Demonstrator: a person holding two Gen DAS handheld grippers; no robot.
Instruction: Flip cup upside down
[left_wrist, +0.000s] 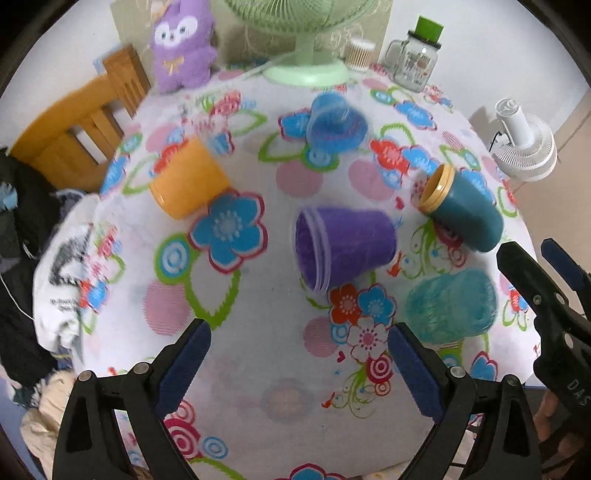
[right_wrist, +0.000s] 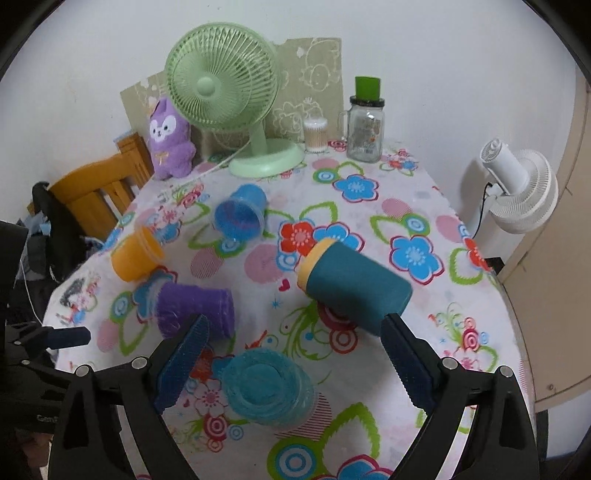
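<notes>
Ribbed translucent teal cup (right_wrist: 267, 391) inverted between right tool (right_wrist: 295, 362) ridged pads, apart.

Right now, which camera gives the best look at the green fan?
The right wrist view: the green fan appears whole, with its round cage, stand and base. The left wrist view cuts it off at the top edge, showing only the cage's lower rim and the base.

A flowered tablecloth (right_wrist: 369, 221) covers the table. Along its far edge stand a purple plush toy (right_wrist: 170, 142), a green desk fan (right_wrist: 236, 107), a tub of cotton swabs (right_wrist: 315, 134) and a glass mug jar with a green lid (right_wrist: 365, 125). A wooden chair (right_wrist: 99, 192) stands at the left edge, and a white fan (right_wrist: 517, 188) beyond the right edge.
</notes>
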